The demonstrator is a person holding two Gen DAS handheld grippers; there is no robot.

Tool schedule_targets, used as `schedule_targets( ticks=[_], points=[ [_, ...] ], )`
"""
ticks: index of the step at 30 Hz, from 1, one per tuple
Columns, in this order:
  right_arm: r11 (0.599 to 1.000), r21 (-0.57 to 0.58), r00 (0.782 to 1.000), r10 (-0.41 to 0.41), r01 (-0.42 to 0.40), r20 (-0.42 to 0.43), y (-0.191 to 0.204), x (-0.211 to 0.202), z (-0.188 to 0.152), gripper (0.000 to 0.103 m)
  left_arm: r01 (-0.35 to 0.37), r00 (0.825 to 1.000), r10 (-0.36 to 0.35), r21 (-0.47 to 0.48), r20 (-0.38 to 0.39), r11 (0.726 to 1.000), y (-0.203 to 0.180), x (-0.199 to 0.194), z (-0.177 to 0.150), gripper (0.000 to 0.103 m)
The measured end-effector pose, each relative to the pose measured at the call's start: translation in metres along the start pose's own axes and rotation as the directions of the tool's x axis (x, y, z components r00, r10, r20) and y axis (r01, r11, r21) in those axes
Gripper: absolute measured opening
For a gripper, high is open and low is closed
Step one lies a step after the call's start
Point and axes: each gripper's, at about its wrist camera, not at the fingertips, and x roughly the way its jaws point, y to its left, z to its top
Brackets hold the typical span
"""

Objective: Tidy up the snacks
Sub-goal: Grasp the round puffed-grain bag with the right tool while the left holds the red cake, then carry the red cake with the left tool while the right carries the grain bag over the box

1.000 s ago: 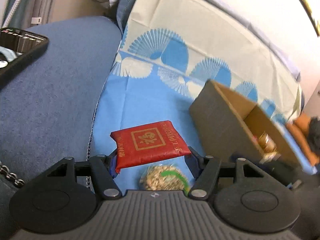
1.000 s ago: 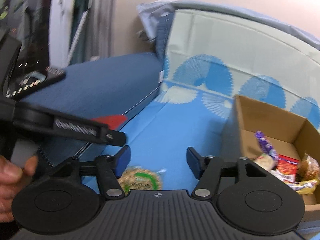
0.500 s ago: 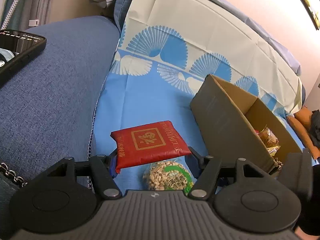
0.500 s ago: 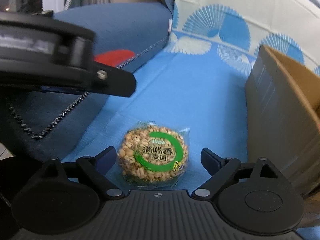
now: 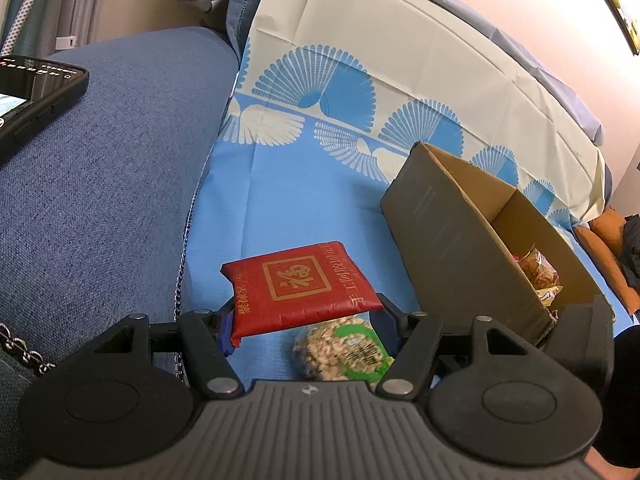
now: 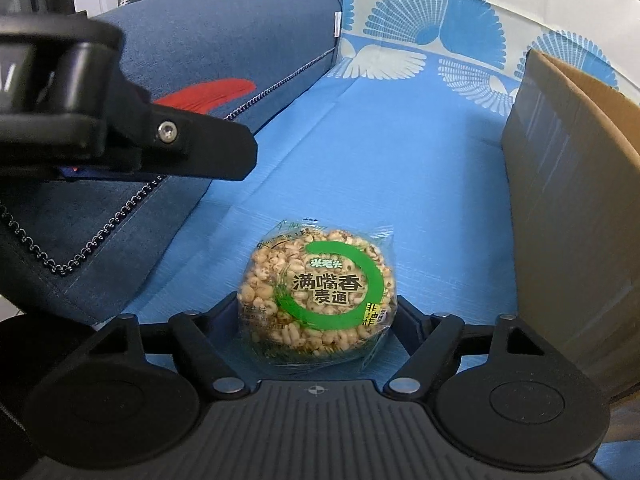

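My left gripper (image 5: 304, 320) is shut on a flat red packet (image 5: 298, 286) with gold characters and holds it above the blue cloth. Under it lies a round puffed-grain cake (image 5: 344, 354) in a clear wrapper with a green ring. In the right wrist view that grain cake (image 6: 318, 298) sits on the cloth between the fingers of my right gripper (image 6: 316, 316), which close in on its sides; whether they grip it is unclear. The left gripper (image 6: 132, 136) hangs at upper left there, the red packet (image 6: 208, 94) edge-on behind it.
An open cardboard box (image 5: 476, 248) with several snacks inside stands to the right; its wall (image 6: 568, 184) is close by. A blue sofa cushion (image 5: 100, 184) rises on the left with a black phone (image 5: 36, 100) on it. A fan-patterned cloth (image 5: 360, 60) covers the backrest.
My right gripper came down toward the grain cake and now straddles it, fingers narrowing on its sides. The left gripper kept the red packet and barely moved.
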Motion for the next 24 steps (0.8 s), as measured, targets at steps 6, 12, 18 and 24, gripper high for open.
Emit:
schedule_targets(
  ticks=[6, 12, 18, 24],
  points=[
    [0.999, 0.030, 0.999, -0.040, 0.039, 0.036, -0.005, -0.010, 0.004, 0.079, -0.003, 1.000, 0.003, 0.007, -0.001, 1.000, 0.000, 0.000, -0.001, 0.071],
    [0.998, 0.012, 0.994, -0.067, 0.066, 0.089, -0.009, -0.027, 0.009, 0.079, -0.003, 1.000, 0.003, 0.005, 0.005, 1.000, -0.001, -0.002, -0.001, 0.070],
    [0.991, -0.047, 0.980, -0.116, 0.125, 0.159, -0.009, -0.047, 0.016, 0.079, -0.010, 0.998, 0.008, 0.033, 0.064, 0.999, -0.005, -0.014, -0.003, 0.070],
    [0.977, -0.089, 0.960, -0.169, 0.193, 0.222, -0.014, -0.072, 0.027, 0.079, -0.030, 0.991, 0.024, 0.042, 0.131, 0.999, -0.009, -0.029, -0.006, 0.070]
  ],
)
